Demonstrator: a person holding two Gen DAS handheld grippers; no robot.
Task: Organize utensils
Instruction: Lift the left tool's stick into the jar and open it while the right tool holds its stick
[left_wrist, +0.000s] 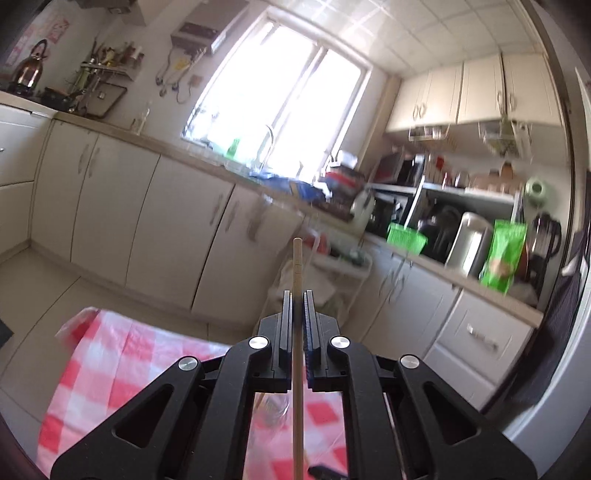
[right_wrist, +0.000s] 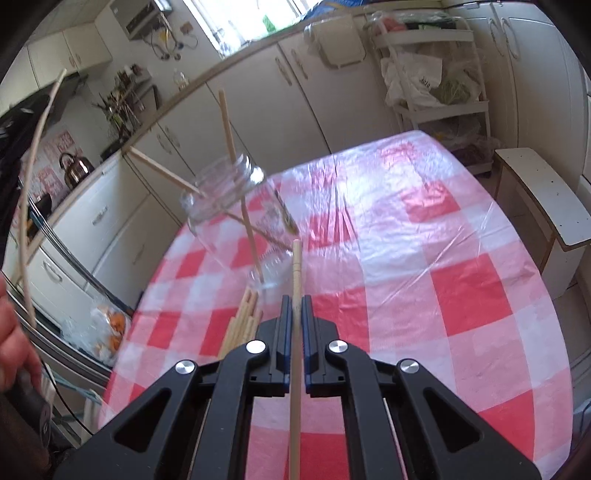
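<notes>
My left gripper is shut on a wooden chopstick and holds it high, pointing level across the kitchen. In the right wrist view that chopstick shows as a pale curved stick at the far left, above a person's hand. My right gripper is shut on another chopstick and is angled down at the checked table. Just ahead of it stands a clear glass jar with two chopsticks in it. Several loose chopsticks lie beside the jar's base.
A white trolley with bags stands beyond the table's far end. A pale stool is at the right edge. A bag of oranges lies left of the table. Cream cabinets line the walls.
</notes>
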